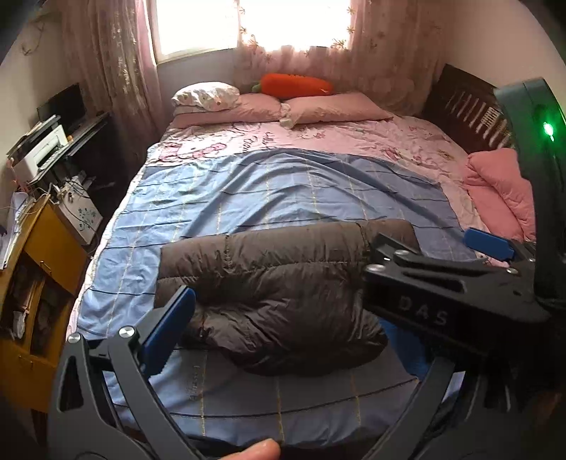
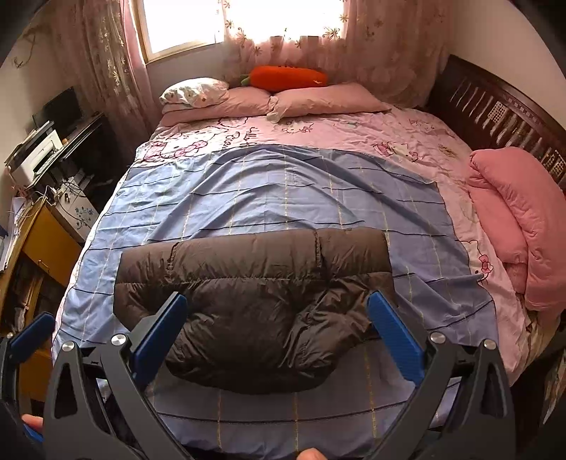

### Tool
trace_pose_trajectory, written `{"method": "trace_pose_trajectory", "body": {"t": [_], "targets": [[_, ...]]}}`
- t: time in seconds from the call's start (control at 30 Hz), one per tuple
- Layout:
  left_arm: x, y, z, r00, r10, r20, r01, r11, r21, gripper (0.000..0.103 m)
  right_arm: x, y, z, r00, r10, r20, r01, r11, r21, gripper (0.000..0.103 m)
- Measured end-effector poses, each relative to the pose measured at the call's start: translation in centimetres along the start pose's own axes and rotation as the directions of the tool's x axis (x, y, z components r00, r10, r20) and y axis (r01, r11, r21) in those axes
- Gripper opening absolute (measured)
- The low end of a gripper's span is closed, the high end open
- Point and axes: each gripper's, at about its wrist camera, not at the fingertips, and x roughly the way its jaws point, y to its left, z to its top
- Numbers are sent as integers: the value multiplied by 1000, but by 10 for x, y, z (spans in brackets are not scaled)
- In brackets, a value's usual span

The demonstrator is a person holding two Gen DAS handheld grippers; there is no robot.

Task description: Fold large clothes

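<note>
The right tool (image 2: 276, 325) is hovering with its blue fingers (image 2: 159, 336) spread wide and empty. The left tool (image 1: 276, 318) is hanging just beside it, likewise gaping, a fingertip (image 1: 261, 451) showing beneath.

Daylight is pouring in from the window (image 2: 180, 24) at the far end, blowing out to pure white in both views. Curtains (image 2: 375, 46) are glowing, backlit. The bed (image 2: 283, 184) is getting soft, even light, with faint shadows lying in the sheet folds. The jacket (image 2: 254, 300) is reading dark, its detail muddy. The left side by the shelf (image 1: 42, 269) is sitting dim. Fisheye is bending the bed edges and walls, and black vignette is cutting the corners. The right claw (image 2: 276, 332) up close is looking sharp enough; the far end is going slightly soft. A green LED (image 1: 547, 128) is flaring in the left wrist view.
</note>
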Motion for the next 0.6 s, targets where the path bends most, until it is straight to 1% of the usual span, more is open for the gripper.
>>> {"method": "trace_pose_trajectory", "body": {"t": [0.07, 0.1, 0.2, 0.33, 0.5, 0.6], "targets": [[2, 3, 1, 1000, 15, 0, -15, 1000, -8, 101, 0, -3, 1, 1000, -16, 11, 16, 1000, 6, 102], [3, 6, 2, 1000, 18, -3, -18, 1000, -18, 101, 0, -5, 1, 1000, -10, 11, 10, 1000, 12, 102], [8, 18, 4, 998, 55, -5, -55, 997, -46, 101, -1, -9, 3, 1000, -22, 16, 21, 1000, 21, 102], [14, 43, 7, 997, 77, -16, -79, 991, -113, 101, -5, -14, 4, 998, -48, 37, 47, 998, 35, 102], [9, 58, 8, 995, 99, -3, -98, 983, -155, 101, 0, -2, 0, 998, -53, 18, 53, 999, -10, 102], [9, 61, 8, 995, 104, -5, -103, 981, -163, 101, 4, -1, -1, 999, -45, 5, 46, 999, -7, 102]]}}
